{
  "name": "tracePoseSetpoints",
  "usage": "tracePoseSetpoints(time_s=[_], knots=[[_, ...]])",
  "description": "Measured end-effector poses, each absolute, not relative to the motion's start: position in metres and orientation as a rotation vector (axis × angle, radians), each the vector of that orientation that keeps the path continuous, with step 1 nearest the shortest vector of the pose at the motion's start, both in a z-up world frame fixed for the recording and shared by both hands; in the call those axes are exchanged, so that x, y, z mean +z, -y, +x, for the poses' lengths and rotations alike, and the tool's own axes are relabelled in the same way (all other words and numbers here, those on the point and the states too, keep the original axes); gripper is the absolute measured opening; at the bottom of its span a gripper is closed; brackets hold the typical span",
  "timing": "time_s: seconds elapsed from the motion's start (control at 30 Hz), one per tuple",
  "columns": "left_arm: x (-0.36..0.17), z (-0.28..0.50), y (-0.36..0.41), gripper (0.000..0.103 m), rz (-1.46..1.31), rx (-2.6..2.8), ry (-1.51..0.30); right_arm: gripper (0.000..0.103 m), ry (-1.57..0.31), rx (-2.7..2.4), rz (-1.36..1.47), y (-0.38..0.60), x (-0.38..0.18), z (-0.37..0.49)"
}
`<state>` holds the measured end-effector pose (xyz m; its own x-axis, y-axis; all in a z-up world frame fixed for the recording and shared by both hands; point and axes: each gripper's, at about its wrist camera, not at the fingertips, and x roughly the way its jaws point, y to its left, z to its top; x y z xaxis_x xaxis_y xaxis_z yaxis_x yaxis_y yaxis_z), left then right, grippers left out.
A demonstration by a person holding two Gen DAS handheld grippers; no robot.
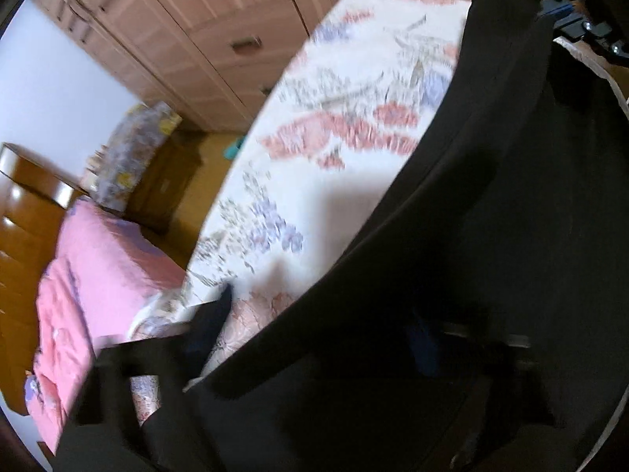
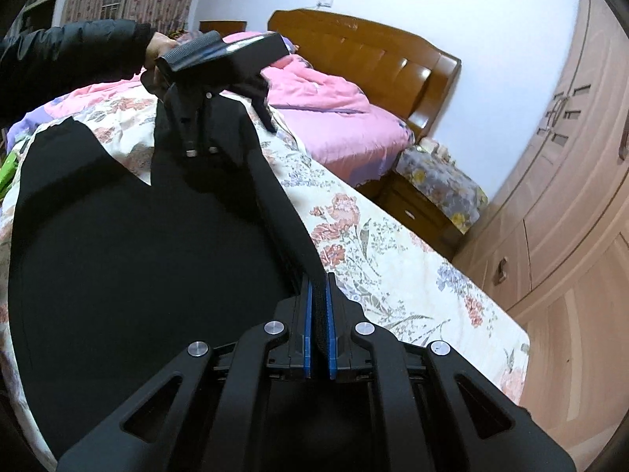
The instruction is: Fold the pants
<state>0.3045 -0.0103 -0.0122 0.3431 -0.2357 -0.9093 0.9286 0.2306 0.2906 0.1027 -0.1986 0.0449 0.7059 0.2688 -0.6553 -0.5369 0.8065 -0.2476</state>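
Observation:
The black pants (image 2: 129, 244) lie over the flowered bedsheet (image 2: 393, 259), with one edge lifted between the two grippers. My right gripper (image 2: 319, 295) is shut on that black edge, which shows between its blue pads (image 2: 307, 330). My left gripper (image 2: 200, 149) is at the far end, held by a hand, and its fingers are down in the black cloth. In the left wrist view the pants (image 1: 452, 275) drape over the fingers and hide the tips; the right gripper (image 1: 566, 19) shows at the top right.
A pink quilt (image 2: 326, 118) lies by the wooden headboard (image 2: 377, 55). A nightstand under a flowered cover (image 2: 436, 181) stands beside the bed. Wardrobe doors (image 2: 570, 204) line the right wall, across a narrow floor strip.

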Motion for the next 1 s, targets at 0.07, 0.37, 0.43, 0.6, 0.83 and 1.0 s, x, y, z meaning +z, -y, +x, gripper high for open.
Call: tracePoseSetpoints(time_s=[0.07, 0.37, 0.43, 0.6, 0.83, 1.0], knots=[[-0.018, 0.31, 0.006, 0.015, 1.018, -0.941, -0.88, 0.008, -0.65, 0.454, -0.438, 0.198, 0.045, 0.102], [0.048, 0.217, -0.025, 0.012, 1.045, -0.756, -0.56, 0.008, -0.59, 0.399, -0.39, 0.203, 0.064, 0.075], [0.065, 0.173, -0.034, 0.011, 1.042, -0.716, -0.502, 0.008, -0.563, 0.394, -0.393, 0.204, 0.074, 0.053], [0.067, 0.069, -0.043, 0.011, 1.024, -0.666, -0.507, 0.008, -0.577, 0.417, -0.356, 0.208, 0.067, -0.004], [-0.009, -0.018, -0.042, 0.011, 0.942, -0.6, -0.687, 0.008, -0.726, 0.442, -0.211, 0.21, 0.005, -0.065], [-0.042, -0.015, -0.045, 0.016, 0.843, -0.553, -0.761, 0.017, -0.821, 0.428, -0.176, 0.199, -0.023, -0.076]])
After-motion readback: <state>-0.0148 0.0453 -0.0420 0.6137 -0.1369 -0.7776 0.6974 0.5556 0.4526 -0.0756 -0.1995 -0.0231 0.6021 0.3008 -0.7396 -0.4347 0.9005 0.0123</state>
